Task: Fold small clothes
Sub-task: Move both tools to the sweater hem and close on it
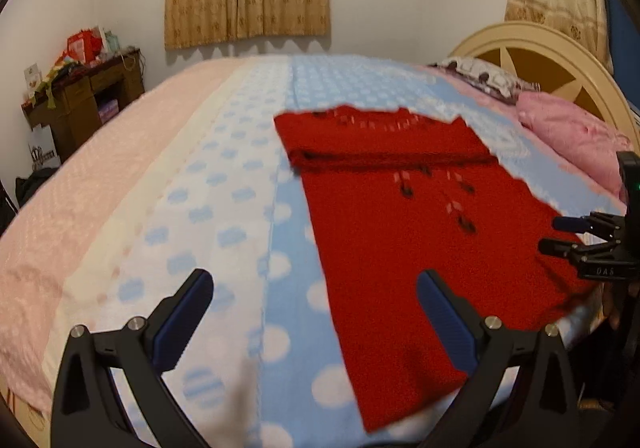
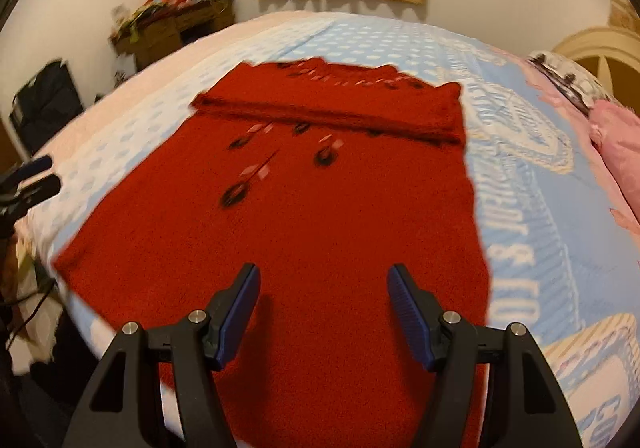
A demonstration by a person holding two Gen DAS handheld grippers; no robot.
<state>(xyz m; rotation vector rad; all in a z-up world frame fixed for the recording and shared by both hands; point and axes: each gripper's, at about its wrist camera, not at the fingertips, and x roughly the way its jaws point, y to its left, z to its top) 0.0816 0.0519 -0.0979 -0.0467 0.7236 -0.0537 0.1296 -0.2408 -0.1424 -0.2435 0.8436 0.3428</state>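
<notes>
Right wrist view: red garment (image 2: 304,208) lies flat on bed (image 2: 520,208), far end folded over, blurry. Right gripper (image 2: 322,300) spread wide above it, empty. Left gripper (image 1: 316,308) also spread, w/ nothing held.

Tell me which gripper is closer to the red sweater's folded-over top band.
Right. The right gripper hangs open over the red sweater, facing the folded band; the left gripper, also open, straddles the sweater's left edge.
</notes>
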